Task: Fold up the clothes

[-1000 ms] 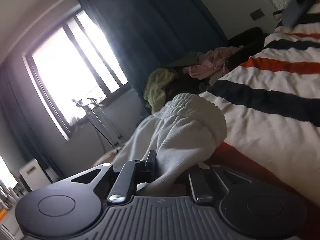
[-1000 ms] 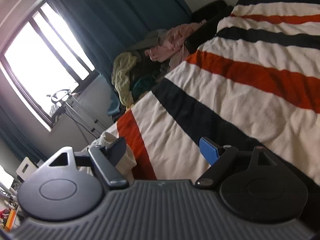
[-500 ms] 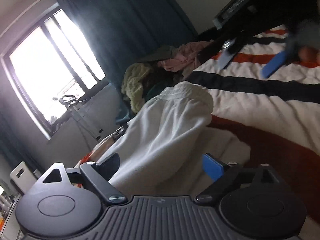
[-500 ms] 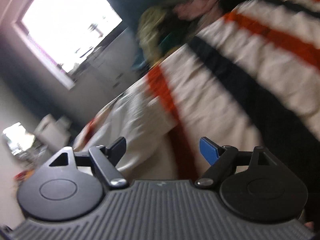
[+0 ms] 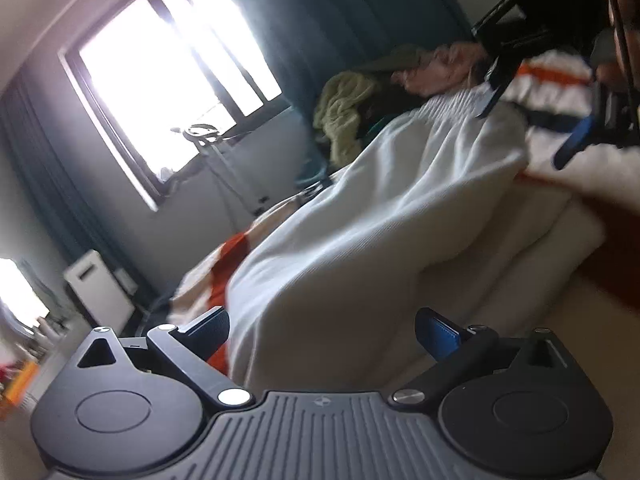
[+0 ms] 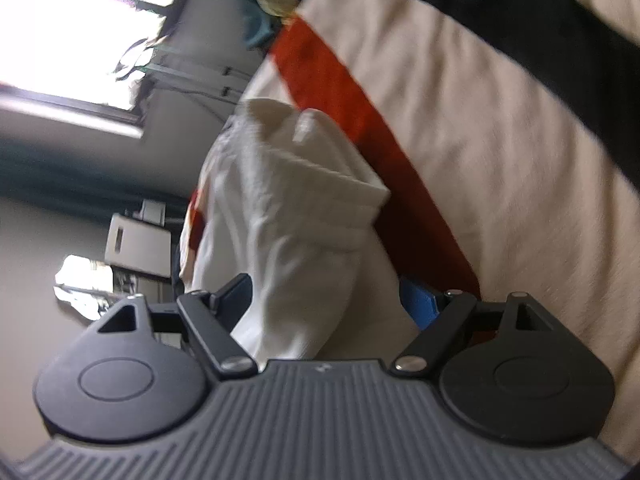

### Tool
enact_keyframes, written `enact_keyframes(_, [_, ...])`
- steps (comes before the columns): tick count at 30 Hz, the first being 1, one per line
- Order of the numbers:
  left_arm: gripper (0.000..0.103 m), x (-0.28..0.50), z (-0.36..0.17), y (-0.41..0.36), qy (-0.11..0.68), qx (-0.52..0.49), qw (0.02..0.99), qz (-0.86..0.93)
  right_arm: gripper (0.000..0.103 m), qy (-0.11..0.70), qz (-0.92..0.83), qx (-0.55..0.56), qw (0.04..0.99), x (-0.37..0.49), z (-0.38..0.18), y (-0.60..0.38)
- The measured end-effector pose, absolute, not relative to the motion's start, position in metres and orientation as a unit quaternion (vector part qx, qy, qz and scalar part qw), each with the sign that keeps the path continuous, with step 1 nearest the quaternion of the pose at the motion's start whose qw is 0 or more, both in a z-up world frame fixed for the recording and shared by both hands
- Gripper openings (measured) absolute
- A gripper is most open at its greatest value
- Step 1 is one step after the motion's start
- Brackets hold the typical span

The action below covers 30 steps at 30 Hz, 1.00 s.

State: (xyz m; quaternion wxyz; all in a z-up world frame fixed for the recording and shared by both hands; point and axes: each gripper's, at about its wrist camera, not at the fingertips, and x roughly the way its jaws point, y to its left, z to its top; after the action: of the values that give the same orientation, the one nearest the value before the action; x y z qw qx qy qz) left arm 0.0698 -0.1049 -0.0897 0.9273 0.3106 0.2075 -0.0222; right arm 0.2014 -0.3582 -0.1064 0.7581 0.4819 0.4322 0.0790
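1. Left wrist view: at upper left a bright window with dark frames (image 5: 168,76) glares, and a white box-shaped appliance (image 5: 100,292) stands at the left below it.
2. At lower centre, the left gripper (image 5: 322,330) has its fingers wide apart; they hold nothing.
3. The white soft garment with a ribbed waistband (image 5: 380,216) lies from centre to upper right on the bedcover with cream, orange and dark stripes (image 5: 560,76).
4. At upper right, the right gripper (image 5: 532,124) stands over the waistband.
5. Right wrist view: its fingers are apart, and the garment fills the gap between them; whether they touch it I cannot tell.
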Motion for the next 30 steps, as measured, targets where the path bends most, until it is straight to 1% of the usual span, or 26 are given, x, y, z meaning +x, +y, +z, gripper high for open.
enact_keyframes(2, [0.102, 0.074, -0.094, -0.103, 0.214, 0.313, 0.925, -0.03, 0.083, 0.436, 0.08, 0.474, 0.76, 0.212, -0.115, -0.357])
enact_keyframes(6, [0.102, 0.076, -0.103, -0.105, 0.184, 0.346, 0.919, -0.035, 0.082, 0.419, 0.089, 0.494, 0.757, 0.226, -0.126, -0.356])
enact_keyframes(9, [0.102, 0.082, -0.112, -0.106, 0.172, 0.367, 0.913, -0.03, 0.081, 0.394, 0.104, 0.495, 0.767, 0.226, -0.118, -0.355])
enact_keyframes(10, [0.102, 0.084, -0.114, -0.106, 0.171, 0.372, 0.912, -0.027, 0.076, 0.385, 0.109, 0.494, 0.772, 0.225, -0.114, -0.355])
enact_keyframes(12, [0.102, 0.087, -0.116, -0.104, 0.174, 0.369, 0.913, -0.029, 0.071, 0.365, 0.119, 0.49, 0.782, 0.223, -0.106, -0.355])
enact_keyframes(13, [0.102, 0.088, -0.116, -0.103, 0.176, 0.364, 0.914, -0.03, 0.06, 0.356, 0.124, 0.489, 0.787, 0.222, -0.101, -0.355])
enact_keyframes(15, [0.102, 0.088, -0.115, -0.103, 0.179, 0.353, 0.918, -0.029, 0.05, 0.336, 0.133, 0.485, 0.797, 0.219, -0.093, -0.355])
enact_keyframes(16, [0.102, 0.088, -0.114, -0.103, 0.181, 0.348, 0.919, -0.029, 0.046, 0.326, 0.138, 0.483, 0.801, 0.218, -0.089, -0.355])
enact_keyframes(19, [0.102, 0.087, -0.117, -0.106, 0.168, 0.361, 0.917, -0.026, 0.041, 0.296, 0.153, 0.476, 0.814, 0.215, -0.076, -0.355])
enact_keyframes(23, [0.102, 0.093, -0.123, -0.11, 0.164, 0.362, 0.918, -0.003, 0.04, 0.264, 0.168, 0.47, 0.825, 0.206, -0.062, -0.356])
enact_keyframes(27, [0.103, 0.1, -0.129, -0.113, 0.144, 0.369, 0.917, 0.052, 0.04, 0.263, 0.148, 0.48, 0.824, 0.195, -0.065, -0.364])
enact_keyframes(30, [0.103, 0.103, -0.117, -0.093, 0.157, 0.31, 0.934, 0.088, 0.04, 0.285, 0.122, 0.493, 0.813, 0.187, -0.079, -0.368])
